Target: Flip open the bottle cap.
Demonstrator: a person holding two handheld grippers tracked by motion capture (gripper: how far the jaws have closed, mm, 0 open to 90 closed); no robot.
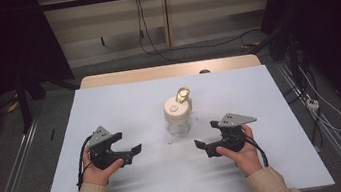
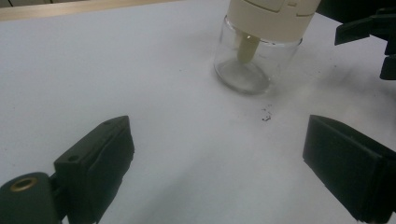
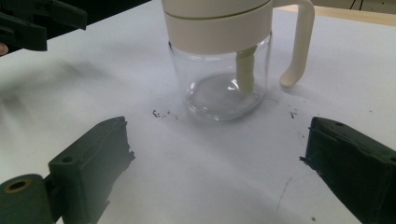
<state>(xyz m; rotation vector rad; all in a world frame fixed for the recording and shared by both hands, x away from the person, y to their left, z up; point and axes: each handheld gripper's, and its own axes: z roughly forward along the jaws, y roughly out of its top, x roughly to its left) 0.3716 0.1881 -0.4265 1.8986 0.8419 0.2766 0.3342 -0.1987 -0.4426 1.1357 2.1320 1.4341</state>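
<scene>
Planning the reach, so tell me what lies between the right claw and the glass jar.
Bare white table with a few dark specks, seen in the right gripper view; the right claw is open, short of the glass jar.

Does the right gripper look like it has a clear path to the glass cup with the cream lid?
Probably yes. The right gripper sits open, jaws aimed toward the glass cup, with bare white table between them. The cup's handle points away from the approach.
</scene>
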